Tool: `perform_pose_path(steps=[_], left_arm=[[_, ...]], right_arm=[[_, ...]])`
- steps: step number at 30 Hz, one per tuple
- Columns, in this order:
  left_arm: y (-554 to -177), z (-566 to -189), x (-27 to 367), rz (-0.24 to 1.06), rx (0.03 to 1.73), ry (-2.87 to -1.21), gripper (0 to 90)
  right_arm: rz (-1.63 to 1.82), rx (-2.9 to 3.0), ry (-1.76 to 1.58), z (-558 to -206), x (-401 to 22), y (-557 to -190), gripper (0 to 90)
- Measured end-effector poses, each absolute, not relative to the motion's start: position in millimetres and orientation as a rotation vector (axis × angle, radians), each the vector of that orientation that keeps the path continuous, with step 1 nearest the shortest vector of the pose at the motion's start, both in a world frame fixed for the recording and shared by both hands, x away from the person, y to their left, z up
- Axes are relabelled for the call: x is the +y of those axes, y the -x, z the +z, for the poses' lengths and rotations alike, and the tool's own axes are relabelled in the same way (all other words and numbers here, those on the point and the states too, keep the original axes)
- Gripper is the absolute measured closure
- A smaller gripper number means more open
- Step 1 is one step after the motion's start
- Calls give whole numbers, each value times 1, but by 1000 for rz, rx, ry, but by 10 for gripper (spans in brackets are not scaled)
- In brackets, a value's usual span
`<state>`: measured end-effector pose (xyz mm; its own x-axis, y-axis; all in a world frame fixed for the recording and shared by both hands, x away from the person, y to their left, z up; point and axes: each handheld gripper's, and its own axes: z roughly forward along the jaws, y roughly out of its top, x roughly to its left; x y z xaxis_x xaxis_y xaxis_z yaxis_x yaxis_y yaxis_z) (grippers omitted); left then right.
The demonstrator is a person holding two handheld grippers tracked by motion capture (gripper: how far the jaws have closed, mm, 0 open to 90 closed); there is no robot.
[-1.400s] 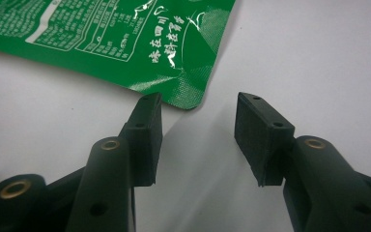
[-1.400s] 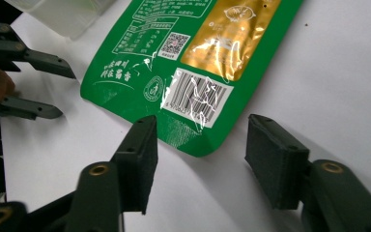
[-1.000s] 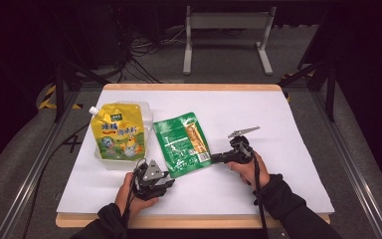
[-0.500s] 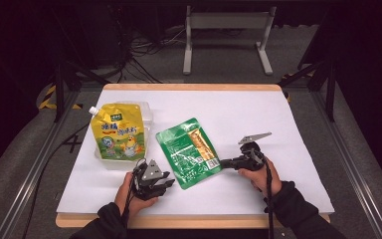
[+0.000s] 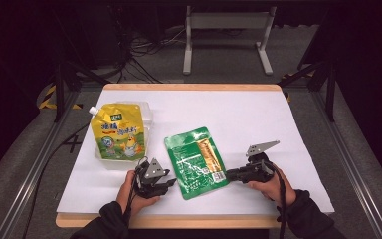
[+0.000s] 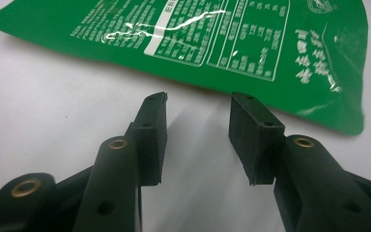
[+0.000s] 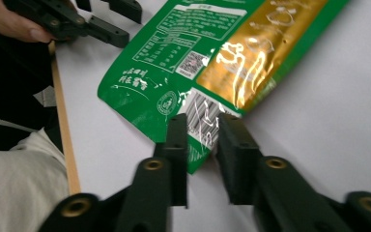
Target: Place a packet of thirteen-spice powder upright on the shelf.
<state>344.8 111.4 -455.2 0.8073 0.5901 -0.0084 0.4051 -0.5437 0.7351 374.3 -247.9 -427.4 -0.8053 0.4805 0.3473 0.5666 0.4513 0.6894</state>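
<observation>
Green pouch: flat on white sheet, betw. the two tongs; gold panel and barcode at end twd right tongs.
Right tongs: jaws apart, just been opening; pouch's barcode corner in the gap, pads not pressing it. Released.
Left tongs: jaws apart, just opened a bit wider; nothing betw. them; pouch's long edge just beyond tips, not touching.
Yellow spout pouch: lying flat, beyond left tongs, well apart from right tongs, beside green pouch w/ a gap.
Hands: one on each tongs, near table's front edge.
</observation>
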Motion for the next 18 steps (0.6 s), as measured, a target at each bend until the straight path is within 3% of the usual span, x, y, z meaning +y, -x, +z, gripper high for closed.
perform_pose_path(steps=[7,18], left_arm=[[-350,-455,108,309,730,-2220,567],[-355,-455,107,298,733,-2218,566]], right_arm=[[-1202,-2595,978,-433,-241,-395,448],[-1186,-2434,975,-441,-230,-415,319]])
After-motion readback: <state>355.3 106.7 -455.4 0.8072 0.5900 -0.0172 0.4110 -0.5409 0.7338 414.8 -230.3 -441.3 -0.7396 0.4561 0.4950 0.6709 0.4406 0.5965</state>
